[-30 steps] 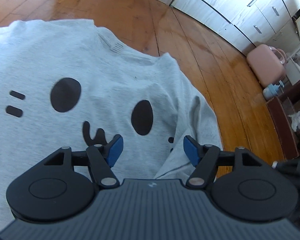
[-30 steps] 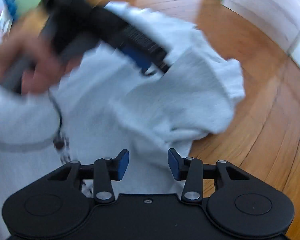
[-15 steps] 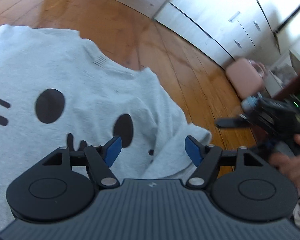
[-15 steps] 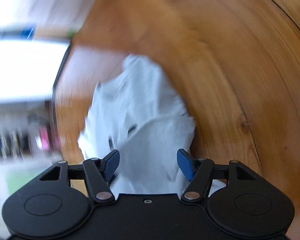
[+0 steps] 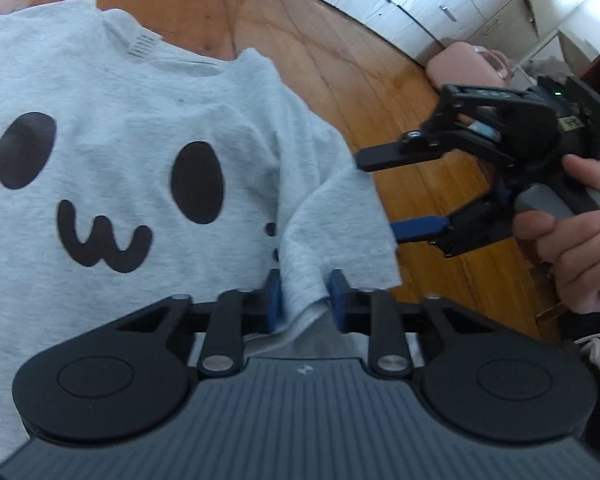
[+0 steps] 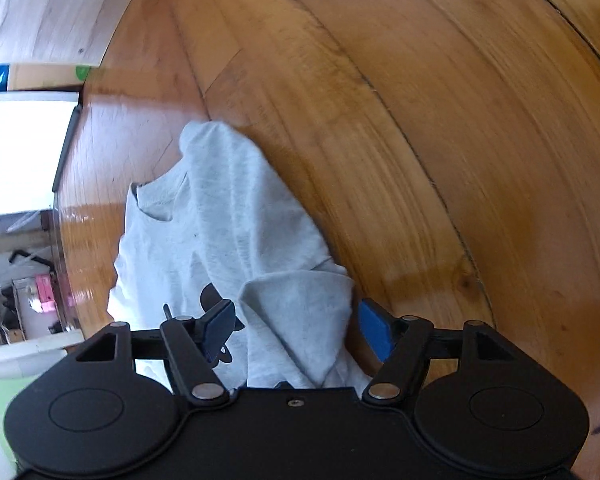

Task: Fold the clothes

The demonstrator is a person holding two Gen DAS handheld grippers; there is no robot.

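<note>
Grey T-shirt (image 5: 112, 128) with black cartoon face spread flat on wooden floor (image 5: 340, 64), print up, collar at far end from fingers. Left gripper (image 5: 305, 300) just closed in on sleeve (image 5: 332, 232): fold of sleeve hem bunched between blue pads (image 5: 273, 300), pads pressing cloth, bite shallow and near the tips. Right gripper (image 6: 296, 330) parted wide, just opened further, straddling the same sleeve (image 6: 300, 312) without pinching; one fingertip over the face print, the other over bare floor (image 6: 420, 120). Risks, as judgement: thin bite on left could slip on lifting, dropping sleeve mid-fold; only top layer caught, so underlayer drags and wrinkles; right closing too near the hem edge could miss cloth altogether. Pink case (image 5: 460, 64) beyond fingers, well apart, no hazard.
</note>
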